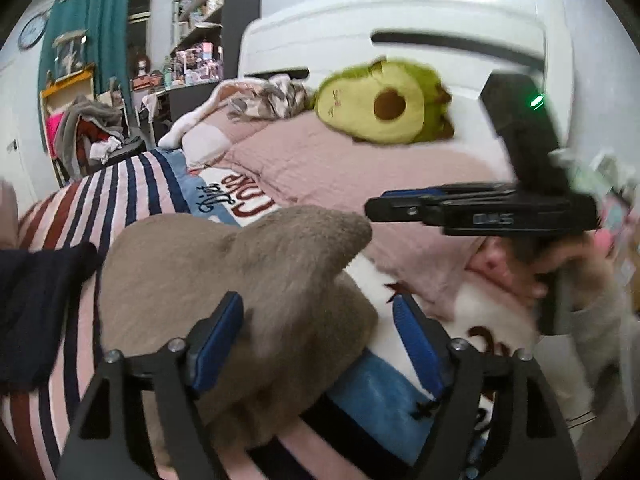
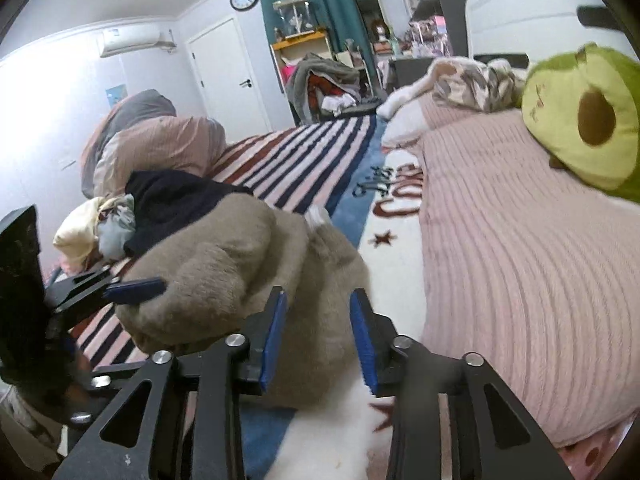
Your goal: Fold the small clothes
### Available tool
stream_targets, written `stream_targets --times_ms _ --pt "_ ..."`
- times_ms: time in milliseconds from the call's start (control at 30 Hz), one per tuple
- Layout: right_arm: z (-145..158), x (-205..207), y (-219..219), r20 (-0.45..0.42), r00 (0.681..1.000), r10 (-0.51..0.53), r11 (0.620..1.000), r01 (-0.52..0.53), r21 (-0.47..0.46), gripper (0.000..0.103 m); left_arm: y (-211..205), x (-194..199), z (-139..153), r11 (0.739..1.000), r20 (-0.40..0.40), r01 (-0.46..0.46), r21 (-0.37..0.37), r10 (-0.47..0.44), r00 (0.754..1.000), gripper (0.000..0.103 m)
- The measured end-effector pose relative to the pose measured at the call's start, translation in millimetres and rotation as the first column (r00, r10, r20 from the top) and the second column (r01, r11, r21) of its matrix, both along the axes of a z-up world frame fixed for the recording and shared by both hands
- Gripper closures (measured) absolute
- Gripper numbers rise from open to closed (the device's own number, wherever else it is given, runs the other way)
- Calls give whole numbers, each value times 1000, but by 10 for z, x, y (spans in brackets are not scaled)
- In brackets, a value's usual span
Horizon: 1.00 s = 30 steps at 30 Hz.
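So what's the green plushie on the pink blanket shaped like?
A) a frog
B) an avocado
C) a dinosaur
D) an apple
B: the green plushie lying on the pink blanket has a pale yellow-green face with a round brown pit in the middle, like a halved avocado.

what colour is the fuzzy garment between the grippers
Taupe, a greyish brown garment, plain with no pattern; the right wrist view shows it best.
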State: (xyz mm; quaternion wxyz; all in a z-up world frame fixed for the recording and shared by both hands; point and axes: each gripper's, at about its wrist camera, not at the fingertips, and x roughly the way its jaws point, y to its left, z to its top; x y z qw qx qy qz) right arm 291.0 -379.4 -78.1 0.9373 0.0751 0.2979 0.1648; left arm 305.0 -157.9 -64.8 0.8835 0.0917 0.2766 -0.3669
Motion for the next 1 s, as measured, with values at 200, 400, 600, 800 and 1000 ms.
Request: stream_targets --times_ms 200,400,600,800,1000 --pt "208 191 236 24 998 57 997 -58 47 45 692 -77 175 986 60 -164 -17 165 984 27" --pt "120 502 678 -71 986 153 988 -150 43 31 1359 40 119 947 21 -314 -70 316 949 27" --pt "-311 800 636 -260 941 216 960 -156 232 64 1613 70 -19 931 0 -355 -82 356 935 27" --pt "-205 580 612 -152 974 167 983 -152 103 87 1517 167 -68 934 -12 -347 -81 347 938 27" --pt "-64 439 272 -112 992 64 997 -59 46 88 1338 240 -50 947 -23 -308 -93 307 951 27"
